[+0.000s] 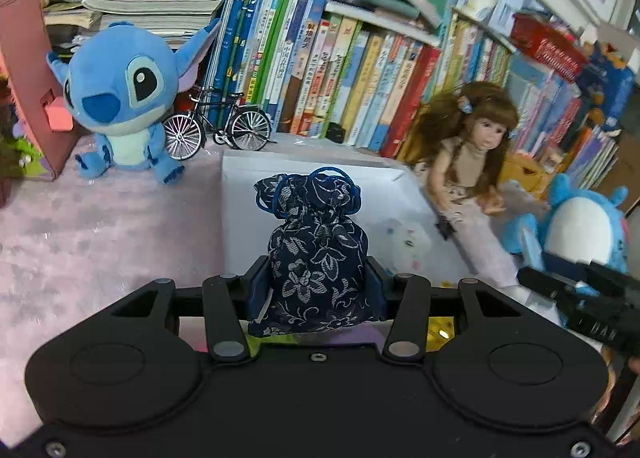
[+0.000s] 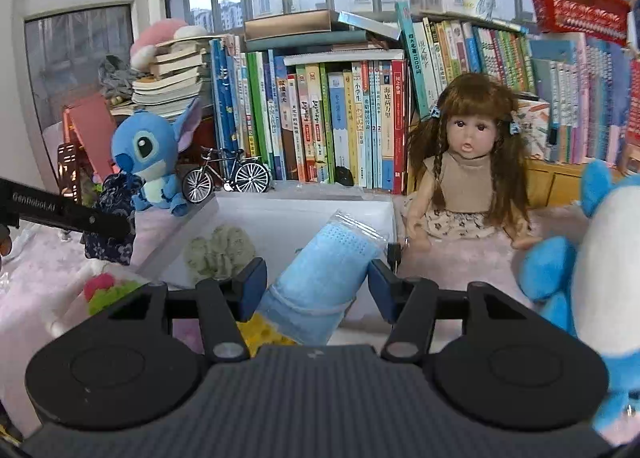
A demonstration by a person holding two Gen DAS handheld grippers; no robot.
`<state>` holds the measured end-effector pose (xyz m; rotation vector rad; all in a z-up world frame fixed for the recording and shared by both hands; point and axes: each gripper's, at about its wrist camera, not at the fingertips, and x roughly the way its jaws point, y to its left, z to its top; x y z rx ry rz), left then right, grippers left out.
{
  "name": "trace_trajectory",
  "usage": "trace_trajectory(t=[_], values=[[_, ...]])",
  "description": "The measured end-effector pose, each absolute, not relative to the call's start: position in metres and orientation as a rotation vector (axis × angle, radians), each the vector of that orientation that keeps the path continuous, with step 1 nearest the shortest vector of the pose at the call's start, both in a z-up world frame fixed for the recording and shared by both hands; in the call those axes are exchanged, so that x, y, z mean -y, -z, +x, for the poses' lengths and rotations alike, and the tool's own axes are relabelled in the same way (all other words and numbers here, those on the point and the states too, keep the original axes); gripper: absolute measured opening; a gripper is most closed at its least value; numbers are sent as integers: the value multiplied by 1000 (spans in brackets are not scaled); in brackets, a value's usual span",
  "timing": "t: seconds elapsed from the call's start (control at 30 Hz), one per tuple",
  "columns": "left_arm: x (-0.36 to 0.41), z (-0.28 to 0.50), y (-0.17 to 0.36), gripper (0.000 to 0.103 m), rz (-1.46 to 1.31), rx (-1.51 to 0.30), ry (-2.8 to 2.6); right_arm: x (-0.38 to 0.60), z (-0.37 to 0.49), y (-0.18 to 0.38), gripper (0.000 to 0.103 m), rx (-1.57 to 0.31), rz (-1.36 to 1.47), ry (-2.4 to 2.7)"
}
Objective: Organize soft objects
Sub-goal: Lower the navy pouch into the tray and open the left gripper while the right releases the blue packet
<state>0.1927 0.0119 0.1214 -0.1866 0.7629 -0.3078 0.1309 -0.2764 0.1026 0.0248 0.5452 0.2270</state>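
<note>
**Both tongs carrying soft items above the white box**

The left tongs [image 1: 316,286] are clamping a navy floral drawstring pouch [image 1: 316,254], standing upright with its blue cord looped on top. The right tongs [image 2: 316,286] are pinching a light blue cloth in clear wrap [image 2: 324,278], tilted rightward. Only the right wrist view is showing a green scrunchie [image 2: 220,250] lying inside the white box [image 2: 304,210] and pink and green fluff on the desk [image 2: 460,258]; the left view is showing a white fluffy item [image 1: 408,248] there. Behind are sitting a blue plush [image 1: 120,98], a toy bicycle [image 1: 218,126], a doll [image 2: 466,174] and books [image 2: 320,118].
</note>
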Motion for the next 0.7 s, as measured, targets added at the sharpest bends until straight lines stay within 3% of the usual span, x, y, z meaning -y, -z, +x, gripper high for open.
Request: trace_trajectory(t=[0.3, 0.7], values=[[-9, 256, -93, 46, -216, -923, 232, 283, 198, -85, 60, -614, -55, -252], [14, 284, -63, 46, -179, -974, 170, 278, 232, -59, 61, -727, -44, -220]])
